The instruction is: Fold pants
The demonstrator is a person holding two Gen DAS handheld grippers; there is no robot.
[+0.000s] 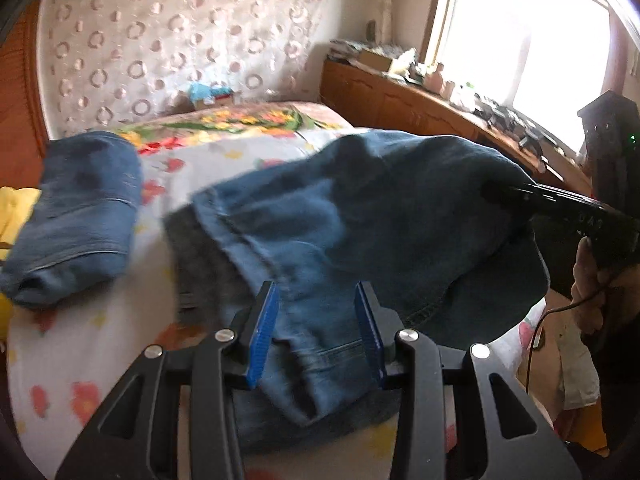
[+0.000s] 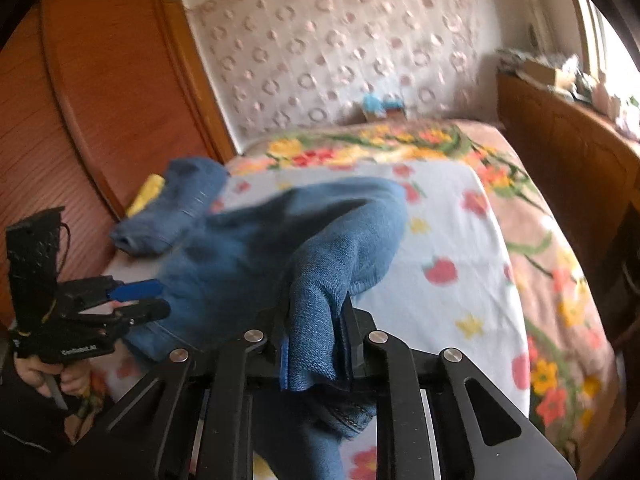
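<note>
Blue denim pants (image 1: 360, 216), soft and rumpled with stitched seams and a grey inner lining showing, lifted partly off the bed (image 1: 80, 360) with its white flower-printed cotton sheet. Left gripper (image 1: 316, 332), black metal with ribbed blue pads, clenched on a bunched fold of a pant leg. Right gripper (image 2: 316, 344) clenched tight on a thick gathered wad of the same denim, raised above the bed. Second folded blue denim garment (image 1: 76, 216) lying flat on the bed, beyond the pants toward the padded headboard (image 1: 180, 40).
</note>
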